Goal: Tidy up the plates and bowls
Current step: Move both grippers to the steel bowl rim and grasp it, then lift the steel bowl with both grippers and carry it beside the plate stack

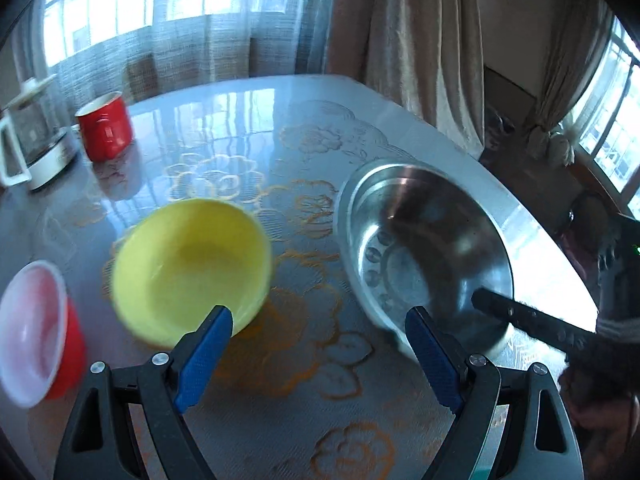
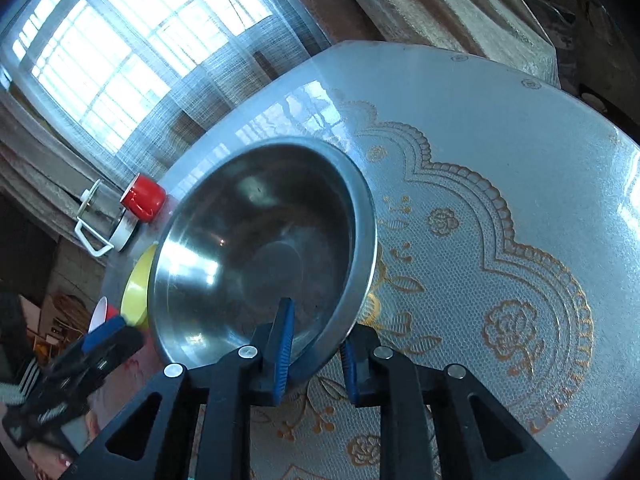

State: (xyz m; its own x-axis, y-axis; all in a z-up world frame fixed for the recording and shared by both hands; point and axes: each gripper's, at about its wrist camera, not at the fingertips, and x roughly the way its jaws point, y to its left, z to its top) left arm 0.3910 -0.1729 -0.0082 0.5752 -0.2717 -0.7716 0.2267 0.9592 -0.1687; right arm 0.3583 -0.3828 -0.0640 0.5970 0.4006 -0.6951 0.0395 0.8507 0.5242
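A steel bowl (image 2: 260, 248) stands tilted on the table, and my right gripper (image 2: 316, 326) is shut on its near rim, one pad inside and one outside. In the left wrist view the steel bowl (image 1: 424, 240) lies right of centre, with a black finger (image 1: 528, 320) of the right gripper reaching into it. A yellow bowl (image 1: 188, 264) sits just beyond the left fingertip of my left gripper (image 1: 320, 316), which is open and holds nothing. A small red bowl (image 1: 36, 332) with a white inside sits at the far left. Blur smears both bowls.
A red mug (image 1: 106, 128) and a glass jug (image 1: 32, 148) with a white handle stand at the table's far left. The glossy table (image 1: 240, 120) has a lace-pattern cover and ends at curtains behind and to the right. The person's hand (image 1: 600, 420) is at the lower right.
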